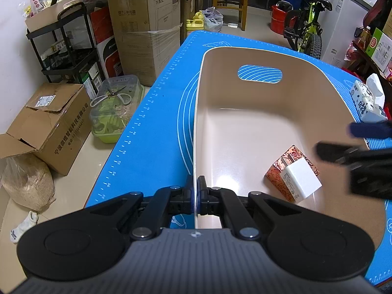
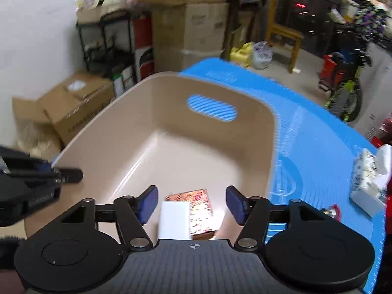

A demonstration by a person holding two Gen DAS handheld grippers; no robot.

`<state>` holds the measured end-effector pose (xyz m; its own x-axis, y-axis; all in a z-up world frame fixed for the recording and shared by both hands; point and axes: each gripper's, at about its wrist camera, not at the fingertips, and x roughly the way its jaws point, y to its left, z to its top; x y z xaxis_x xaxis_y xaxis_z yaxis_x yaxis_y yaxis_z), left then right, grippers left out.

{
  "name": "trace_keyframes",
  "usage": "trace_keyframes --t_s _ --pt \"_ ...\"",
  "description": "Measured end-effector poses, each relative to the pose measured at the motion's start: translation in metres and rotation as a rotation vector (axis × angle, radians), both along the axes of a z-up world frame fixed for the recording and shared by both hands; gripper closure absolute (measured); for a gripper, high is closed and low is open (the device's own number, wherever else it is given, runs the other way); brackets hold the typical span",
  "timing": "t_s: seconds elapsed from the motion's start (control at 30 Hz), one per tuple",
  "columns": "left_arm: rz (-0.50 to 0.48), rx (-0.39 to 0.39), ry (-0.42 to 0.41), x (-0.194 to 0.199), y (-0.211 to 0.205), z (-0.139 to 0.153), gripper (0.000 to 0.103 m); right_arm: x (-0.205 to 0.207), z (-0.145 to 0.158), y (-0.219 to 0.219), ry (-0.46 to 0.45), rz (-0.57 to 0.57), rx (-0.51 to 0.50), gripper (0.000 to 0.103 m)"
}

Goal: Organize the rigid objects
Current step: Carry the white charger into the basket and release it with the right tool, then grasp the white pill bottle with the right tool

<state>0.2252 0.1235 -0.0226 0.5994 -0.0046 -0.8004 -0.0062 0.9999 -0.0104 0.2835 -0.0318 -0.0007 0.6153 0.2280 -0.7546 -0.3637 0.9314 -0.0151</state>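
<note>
White box (image 2: 175,219) lies below the open right hand-held gripper (image 2: 191,204).

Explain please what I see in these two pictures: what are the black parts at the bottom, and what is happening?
No robot here: a person holds a hand gripper in each hand, each with a camera looking along its jaws. In the left view, the left gripper is shut on the rim of a beige bin, which stands on a blue mat. In the right view, the right gripper hangs open, holding nothing, above a white box lying on a patterned box inside the bin. A tissue pack lies on the mat.
</note>
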Motion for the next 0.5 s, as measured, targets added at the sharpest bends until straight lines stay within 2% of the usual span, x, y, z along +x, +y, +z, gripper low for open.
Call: trace_keyframes --t_s 0.23,0.5 --pt "0.000 0.001 0.000 0.001 0.000 0.000 0.099 -0.023 0.026 -0.043 -0.055 -0.103 0.014 0.023" --pt "-0.001 -0.001 0.000 0.000 0.000 0.000 0.099 -0.057 0.015 -0.094 -0.064 -0.242 -0.005 0.022"
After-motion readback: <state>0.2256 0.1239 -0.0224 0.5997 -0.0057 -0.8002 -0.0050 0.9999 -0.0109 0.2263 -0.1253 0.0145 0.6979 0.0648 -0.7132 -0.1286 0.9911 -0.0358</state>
